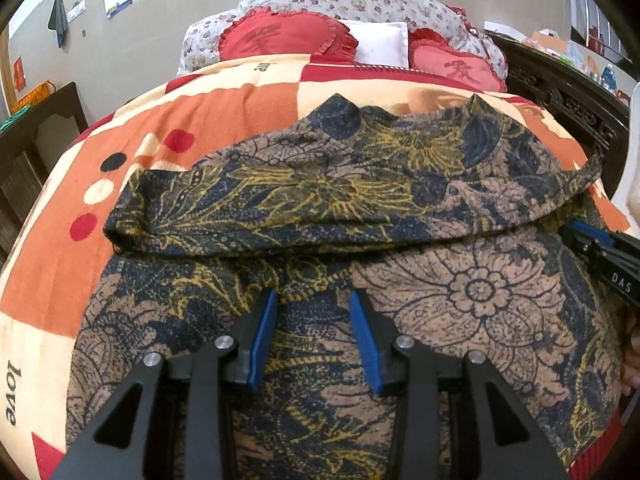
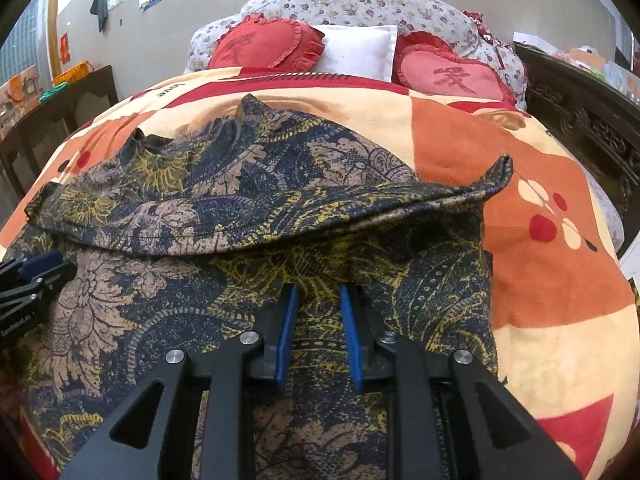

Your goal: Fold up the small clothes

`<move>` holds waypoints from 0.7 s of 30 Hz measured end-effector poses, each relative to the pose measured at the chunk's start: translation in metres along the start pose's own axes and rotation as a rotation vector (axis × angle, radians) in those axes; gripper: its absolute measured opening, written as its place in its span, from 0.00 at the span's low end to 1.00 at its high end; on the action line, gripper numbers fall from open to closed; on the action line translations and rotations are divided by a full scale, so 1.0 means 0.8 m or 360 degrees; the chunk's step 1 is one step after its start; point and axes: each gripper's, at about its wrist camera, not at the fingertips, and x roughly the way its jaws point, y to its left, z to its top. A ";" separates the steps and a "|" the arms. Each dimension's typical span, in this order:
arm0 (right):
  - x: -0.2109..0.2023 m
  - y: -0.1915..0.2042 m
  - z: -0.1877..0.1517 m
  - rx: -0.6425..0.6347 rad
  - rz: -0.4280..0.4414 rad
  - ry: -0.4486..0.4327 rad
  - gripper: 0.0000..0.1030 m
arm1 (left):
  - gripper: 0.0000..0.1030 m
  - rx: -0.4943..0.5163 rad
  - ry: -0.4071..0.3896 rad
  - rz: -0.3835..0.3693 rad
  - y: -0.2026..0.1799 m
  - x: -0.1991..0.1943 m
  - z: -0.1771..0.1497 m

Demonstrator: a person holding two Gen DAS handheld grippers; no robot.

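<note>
- On the bed, your patterned garment (image 1: 320, 208) lay spread over the orange-and-cream blanket (image 1: 224, 104), far part already folded back toward you, so the fold edge ran across the middle of both views.
- That layout looked deliberate to me: flat blanket as work surface, cloth centred, one gripper per side for the next fold.
- Your left gripper (image 1: 314, 304) pointed down at the near half, blue pads (image 1: 264, 336) parted, nothing clamped. Cloth sat under and between the tips; I couldn't tell whether they touched it.
- Your right gripper (image 2: 318, 300) had a narrower gap, pads (image 2: 352, 340) apart, also nothing pinched. Same cloth below the tips, contact unclear.
- Both tips sat just short of the fold edge, on the single lower layer, not on the doubled part.
- Heart cushions (image 2: 264, 46) and a white pillow (image 2: 356, 54) sat at the head of the bed, well apart from the garment.
- My read: you were positioned to take the near layer, grip not yet made.
</note>
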 end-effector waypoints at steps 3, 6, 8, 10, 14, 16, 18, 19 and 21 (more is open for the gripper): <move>-0.001 0.001 -0.002 0.0006 -0.0005 0.0037 0.23 | 0.40 -0.0052 0.0070 -0.0059 0.008 0.001 0.007; 0.000 0.002 0.007 -0.0026 -0.0020 0.0153 0.23 | 0.39 -0.0205 0.0256 -0.0196 0.030 0.010 0.030; 0.003 -0.001 0.015 -0.0047 -0.0010 0.0249 0.23 | 0.39 -0.0239 0.0357 -0.0216 0.035 0.017 0.047; 0.007 -0.004 0.027 -0.0033 0.0006 0.0314 0.23 | 0.40 -0.0201 0.0404 -0.0180 0.031 0.025 0.066; 0.019 -0.010 0.055 -0.0006 0.0042 0.0367 0.23 | 0.40 -0.0142 0.0335 -0.0089 0.032 0.037 0.101; 0.018 -0.015 0.081 -0.0032 0.0033 0.0270 0.23 | 0.41 -0.0188 0.0196 -0.0006 0.052 0.036 0.131; 0.008 -0.034 0.111 0.0054 -0.0010 0.0079 0.23 | 0.50 -0.0291 0.0077 0.0118 0.083 0.032 0.157; 0.007 -0.043 0.119 0.0101 -0.0023 0.0049 0.23 | 0.51 -0.0363 0.0059 0.0152 0.099 0.030 0.163; 0.004 -0.060 0.126 0.0209 -0.0025 0.0036 0.23 | 0.51 -0.0441 0.0027 0.0104 0.116 0.022 0.163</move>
